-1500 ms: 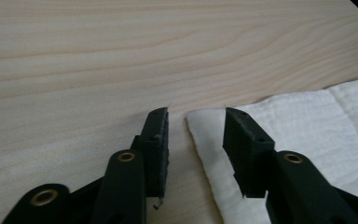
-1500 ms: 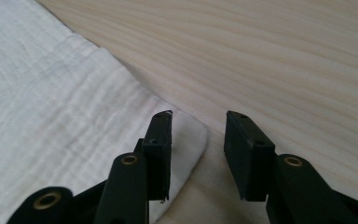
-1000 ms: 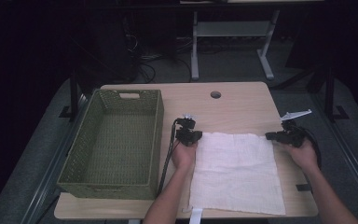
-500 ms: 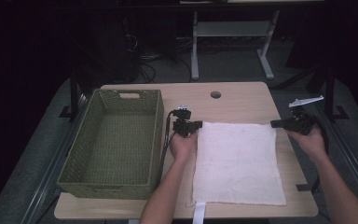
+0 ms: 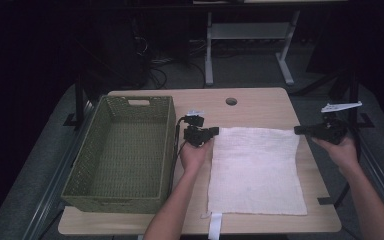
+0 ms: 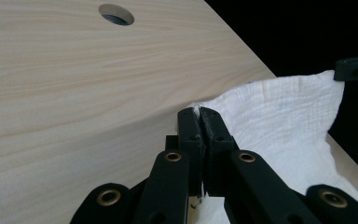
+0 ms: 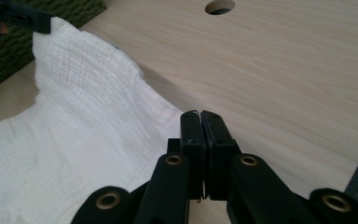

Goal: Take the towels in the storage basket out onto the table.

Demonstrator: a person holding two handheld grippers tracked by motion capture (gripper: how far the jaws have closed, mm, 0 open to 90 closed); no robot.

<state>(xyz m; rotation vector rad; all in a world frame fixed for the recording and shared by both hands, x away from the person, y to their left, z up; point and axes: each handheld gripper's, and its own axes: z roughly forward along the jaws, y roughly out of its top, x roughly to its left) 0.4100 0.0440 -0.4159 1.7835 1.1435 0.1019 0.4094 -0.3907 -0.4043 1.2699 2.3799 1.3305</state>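
A white towel (image 5: 257,170) is spread on the wooden table, and its far edge is lifted off the top. My left gripper (image 5: 214,131) is shut on the far left corner, the jaws pointing right. My right gripper (image 5: 298,130) is shut on the far right corner, the jaws pointing left. In the left gripper view the black jaws (image 6: 199,114) pinch the towel (image 6: 279,116) at its corner, with the right gripper (image 6: 356,67) farther off. In the right gripper view the jaws (image 7: 200,116) clamp the other corner of the towel (image 7: 74,140), which is stretched toward the left gripper (image 7: 23,16).
An empty green woven basket (image 5: 125,150) stands on the left part of the table (image 5: 260,107), close to my left hand. A round cable hole (image 5: 231,101) lies near the far edge. A white tag (image 5: 215,227) hangs over the near edge.
Both hands have risen and moved toward the far side, each still gripping a corner. The towel's far edge has lifted and slid farther away with them.
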